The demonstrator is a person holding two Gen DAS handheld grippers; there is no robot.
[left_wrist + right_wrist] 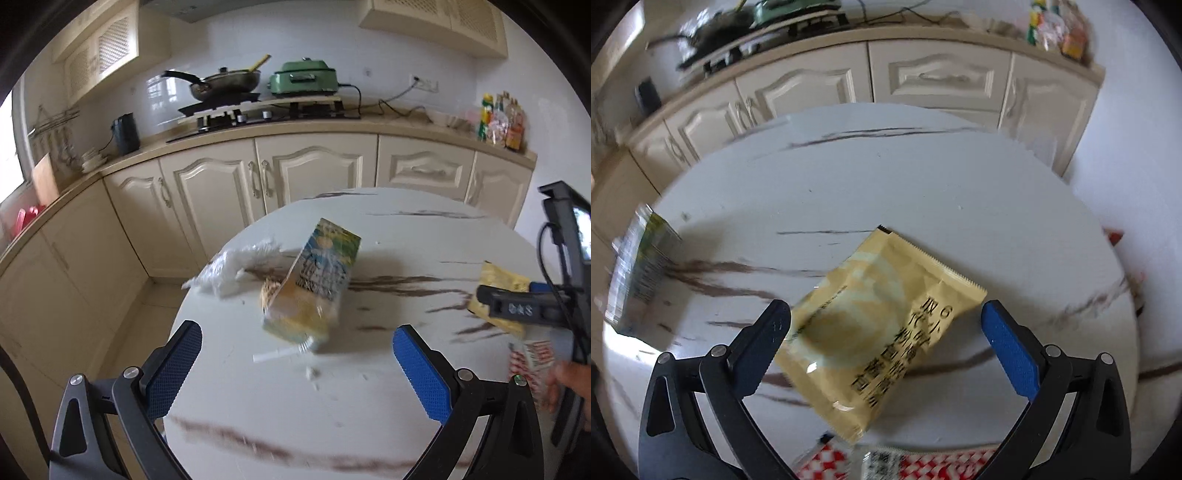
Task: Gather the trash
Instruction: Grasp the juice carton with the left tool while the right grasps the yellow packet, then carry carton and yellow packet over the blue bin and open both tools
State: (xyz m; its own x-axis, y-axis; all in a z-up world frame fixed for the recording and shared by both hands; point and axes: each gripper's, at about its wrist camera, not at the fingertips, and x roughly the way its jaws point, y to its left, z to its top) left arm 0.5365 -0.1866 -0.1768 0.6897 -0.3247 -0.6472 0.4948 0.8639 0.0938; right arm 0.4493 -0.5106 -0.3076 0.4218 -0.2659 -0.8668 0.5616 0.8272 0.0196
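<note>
The left gripper [297, 345] hangs over the near part of the round marble-patterned table [406, 236], its blue-padded fingers spread wide and holding nothing. Just beyond it lies a crushed drink carton [314, 284] on its side, with a white straw [277, 354] sticking out of its near end. A crumpled clear plastic bag [232, 267] sits to the far left of the carton, close to the table's edge.

The right gripper [886, 319] is also spread wide, with a yellow snack packet [882, 328] lying flat on the table between its fingers; neither finger visibly presses it. A red-and-white checked wrapper [886, 461] lies at the near edge, just beside the packet. Behind the table, cream cabinets [258, 177] carry a stove with a black pan [225, 86].
</note>
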